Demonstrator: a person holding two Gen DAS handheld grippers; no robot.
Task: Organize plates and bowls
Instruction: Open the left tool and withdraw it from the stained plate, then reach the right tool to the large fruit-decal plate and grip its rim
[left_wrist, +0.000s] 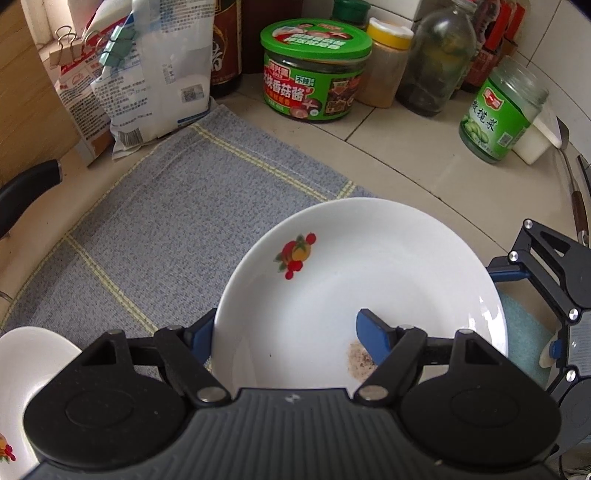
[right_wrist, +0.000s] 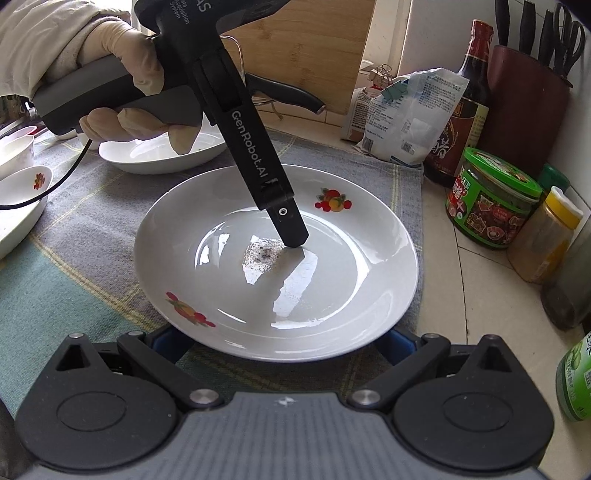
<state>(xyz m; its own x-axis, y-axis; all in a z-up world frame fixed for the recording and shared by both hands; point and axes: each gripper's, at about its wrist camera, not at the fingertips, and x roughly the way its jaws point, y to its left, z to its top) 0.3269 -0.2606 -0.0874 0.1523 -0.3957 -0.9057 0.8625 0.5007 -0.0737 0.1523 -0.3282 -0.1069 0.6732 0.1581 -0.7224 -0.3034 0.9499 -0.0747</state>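
Plate (right_wrist: 277, 258) lay on cloth (right_wrist: 92, 229), residue at centre. Left gripper (left_wrist: 286, 334) straddled plate's rim, jaws wide, gripping nothing; right gripper (right_wrist: 280, 343) likewise. Best closed firmly on rim, lifted level.

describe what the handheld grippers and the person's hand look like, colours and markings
The left gripper is matte black with a dark grey handle, white "GenRobot.AI" lettering along its long body and a thin black cable trailing off. A hand in a cream glove with a pale sleeve wraps it. Both units show ribbed grey housings, black linkage arms with silver pivots, and blue finger pads.
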